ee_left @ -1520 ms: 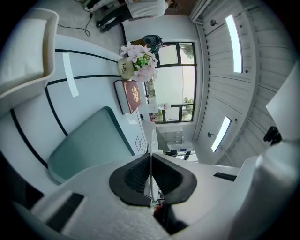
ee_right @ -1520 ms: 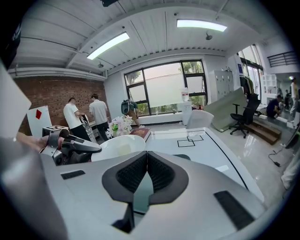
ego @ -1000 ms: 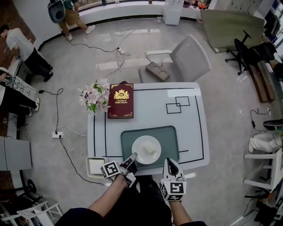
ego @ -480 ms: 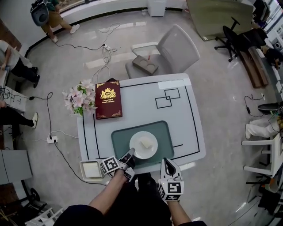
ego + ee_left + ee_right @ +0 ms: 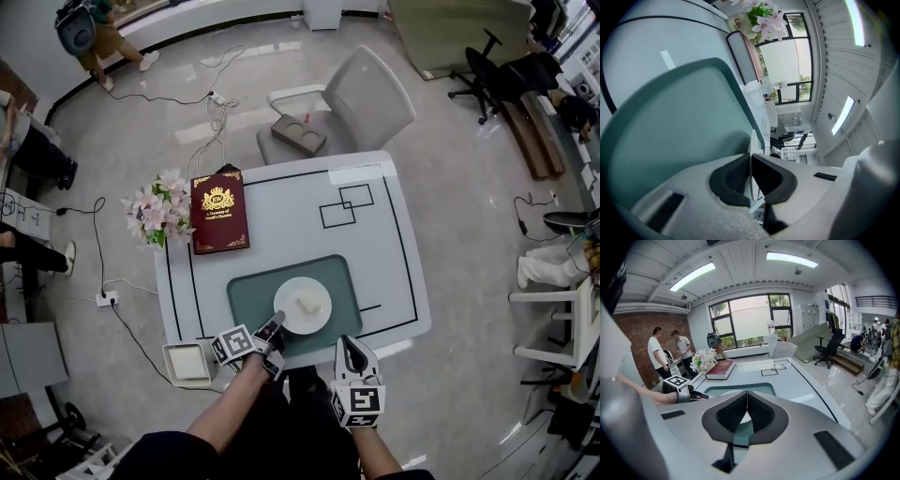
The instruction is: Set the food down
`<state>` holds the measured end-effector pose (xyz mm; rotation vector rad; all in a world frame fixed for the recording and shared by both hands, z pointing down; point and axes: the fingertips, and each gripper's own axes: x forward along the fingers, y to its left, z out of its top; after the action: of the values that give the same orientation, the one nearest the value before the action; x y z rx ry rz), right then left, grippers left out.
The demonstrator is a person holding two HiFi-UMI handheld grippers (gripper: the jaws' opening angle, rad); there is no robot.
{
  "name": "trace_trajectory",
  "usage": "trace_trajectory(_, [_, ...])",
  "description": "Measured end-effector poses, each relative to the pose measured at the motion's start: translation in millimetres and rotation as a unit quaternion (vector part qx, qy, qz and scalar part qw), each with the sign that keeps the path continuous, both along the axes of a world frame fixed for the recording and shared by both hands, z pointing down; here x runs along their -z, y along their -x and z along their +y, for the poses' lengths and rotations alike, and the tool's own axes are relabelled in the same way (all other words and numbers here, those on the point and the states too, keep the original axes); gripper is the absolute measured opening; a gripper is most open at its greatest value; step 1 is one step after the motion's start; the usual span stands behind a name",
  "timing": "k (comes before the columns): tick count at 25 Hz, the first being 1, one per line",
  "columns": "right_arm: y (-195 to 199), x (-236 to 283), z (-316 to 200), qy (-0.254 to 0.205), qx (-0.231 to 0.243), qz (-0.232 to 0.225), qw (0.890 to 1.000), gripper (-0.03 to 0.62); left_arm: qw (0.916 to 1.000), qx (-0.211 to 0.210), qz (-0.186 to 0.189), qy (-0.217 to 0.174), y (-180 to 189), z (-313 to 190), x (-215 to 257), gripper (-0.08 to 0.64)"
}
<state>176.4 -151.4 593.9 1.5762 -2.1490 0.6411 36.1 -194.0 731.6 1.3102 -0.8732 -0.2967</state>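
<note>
A white plate (image 5: 302,305) with a pale block of food (image 5: 307,304) is over the middle of the green tray (image 5: 246,291). I cannot tell whether it rests on the tray. My left gripper (image 5: 275,326) is shut on the plate's near left rim. In the left gripper view the thin rim (image 5: 753,140) stands edge-on between the dark pads, above the tray (image 5: 670,122). My right gripper (image 5: 352,345) is shut with nothing in it, at the table's front edge just right of the tray. In the right gripper view, the right gripper (image 5: 747,394) points along the table.
A dark red book (image 5: 218,213) and pink flowers (image 5: 155,206) sit at the white table's (image 5: 384,253) far left. A small white square dish (image 5: 187,361) is at the front left corner. A grey chair (image 5: 361,94) stands beyond the table. People stand at the left.
The head view has shifted, so the table sits higher and further left in it. Both grippers and the plate keep their places relative to the tray.
</note>
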Motion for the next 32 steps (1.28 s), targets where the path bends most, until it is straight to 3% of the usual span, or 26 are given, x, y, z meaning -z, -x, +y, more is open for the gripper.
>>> trace_trajectory(8, [-6.4, -1.5, -2.7, 0.002, -0.004, -0.002, 1.000, 0.009, 0.9995, 0.001, -0.029, 0.011, -0.8, -0.4, -7.0, 0.015])
trace_trajectory(19, [-6.3, -2.6, -0.8, 0.003, -0.005, -0.008, 1.000, 0.009, 0.9912, -0.044, -0.124, -0.010, 0.2, -4.9, -5.0, 0.017])
trace_trajectory(24, [-6.2, -4.3, 0.9, 0.004, -0.004, -0.011, 1.000, 0.009, 0.9784, -0.083, -0.187, -0.032, -0.2, -4.6, -2.4, 0.023])
trace_trajectory(28, [-5.2, -4.8, 0.8, 0.004, -0.004, -0.012, 1.000, 0.009, 0.9594, -0.127, -0.248, -0.042, 1.8, -2.0, -7.3, 0.037])
trace_trajectory(32, [-4.2, -6.3, 2.9, 0.003, -0.001, -0.013, 1.000, 0.009, 0.9474, -0.157, -0.275, -0.045, -0.4, 3.1, -11.0, 0.051])
